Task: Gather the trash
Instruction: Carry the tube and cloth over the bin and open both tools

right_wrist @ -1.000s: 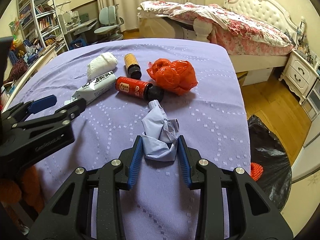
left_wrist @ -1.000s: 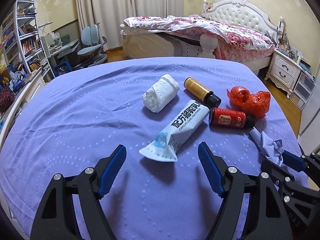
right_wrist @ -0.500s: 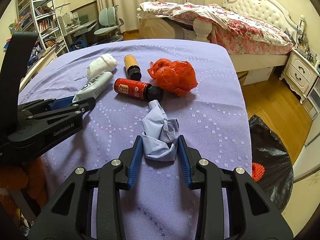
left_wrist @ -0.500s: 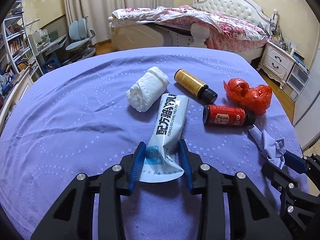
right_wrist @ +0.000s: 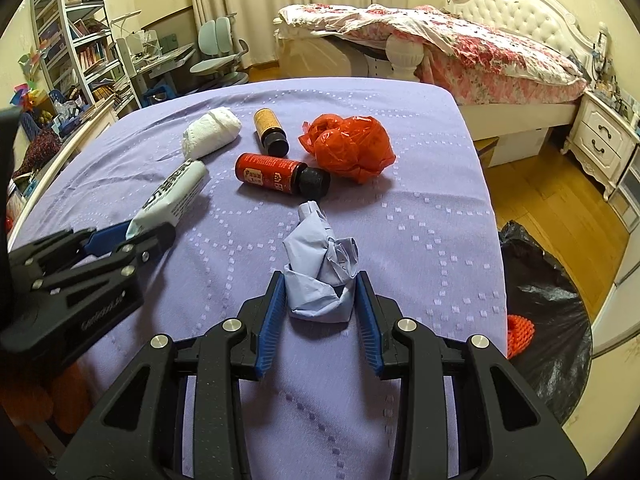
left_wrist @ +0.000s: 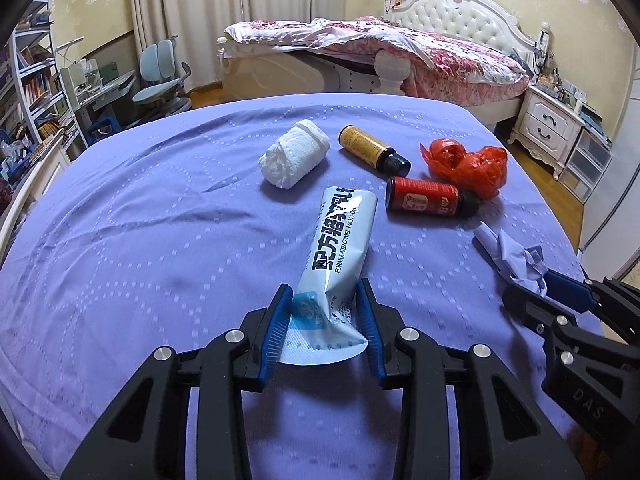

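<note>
My left gripper (left_wrist: 325,316) is shut on the near end of a white milk-powder sachet (left_wrist: 340,248), which lies on the purple tablecloth (left_wrist: 140,240). My right gripper (right_wrist: 320,304) is shut on a crumpled pale blue paper (right_wrist: 320,264). On the cloth beyond lie a white tissue wad (left_wrist: 294,154), a yellow bottle (left_wrist: 372,152), a red bottle (left_wrist: 428,202) and a crumpled red plastic bag (left_wrist: 468,164). The right gripper also shows at the right edge of the left wrist view (left_wrist: 560,292).
A black trash bag (right_wrist: 548,304) with an orange item inside stands open on the floor right of the table. A bed (left_wrist: 380,48), a nightstand (left_wrist: 552,124), a desk chair (left_wrist: 160,84) and bookshelves (left_wrist: 32,92) stand behind the table.
My left gripper moved forward and closed on the sachet's near end, turning the sachet to point away. My right gripper stayed shut on the blue paper.
</note>
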A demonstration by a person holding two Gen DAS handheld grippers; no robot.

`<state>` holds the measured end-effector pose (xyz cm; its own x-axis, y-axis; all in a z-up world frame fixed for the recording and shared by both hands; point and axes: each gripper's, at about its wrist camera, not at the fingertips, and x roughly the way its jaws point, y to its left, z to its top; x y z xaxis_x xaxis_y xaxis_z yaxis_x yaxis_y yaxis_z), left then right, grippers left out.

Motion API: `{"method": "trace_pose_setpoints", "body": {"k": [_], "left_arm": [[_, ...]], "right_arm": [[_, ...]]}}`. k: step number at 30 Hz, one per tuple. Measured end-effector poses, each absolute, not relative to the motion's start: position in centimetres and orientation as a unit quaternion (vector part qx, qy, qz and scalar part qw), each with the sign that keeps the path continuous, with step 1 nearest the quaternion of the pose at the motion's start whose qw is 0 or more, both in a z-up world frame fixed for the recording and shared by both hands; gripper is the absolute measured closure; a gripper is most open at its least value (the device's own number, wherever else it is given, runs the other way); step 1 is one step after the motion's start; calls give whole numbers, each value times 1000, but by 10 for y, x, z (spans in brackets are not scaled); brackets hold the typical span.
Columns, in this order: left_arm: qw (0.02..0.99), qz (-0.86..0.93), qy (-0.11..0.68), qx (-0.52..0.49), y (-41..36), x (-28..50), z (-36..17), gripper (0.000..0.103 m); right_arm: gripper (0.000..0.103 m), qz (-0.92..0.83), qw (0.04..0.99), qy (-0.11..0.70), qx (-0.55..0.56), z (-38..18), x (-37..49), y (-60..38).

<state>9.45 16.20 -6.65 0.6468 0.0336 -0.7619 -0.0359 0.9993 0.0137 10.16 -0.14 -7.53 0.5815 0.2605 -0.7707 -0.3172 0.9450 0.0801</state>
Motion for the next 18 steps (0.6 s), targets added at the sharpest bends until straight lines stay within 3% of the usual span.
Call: {"method": "trace_pose_setpoints", "body": {"k": [18], "left_arm": [[923, 10, 383, -27, 131, 46, -48, 67]], "right_arm": [[69, 154, 904, 397, -20, -56, 52, -32]]}}
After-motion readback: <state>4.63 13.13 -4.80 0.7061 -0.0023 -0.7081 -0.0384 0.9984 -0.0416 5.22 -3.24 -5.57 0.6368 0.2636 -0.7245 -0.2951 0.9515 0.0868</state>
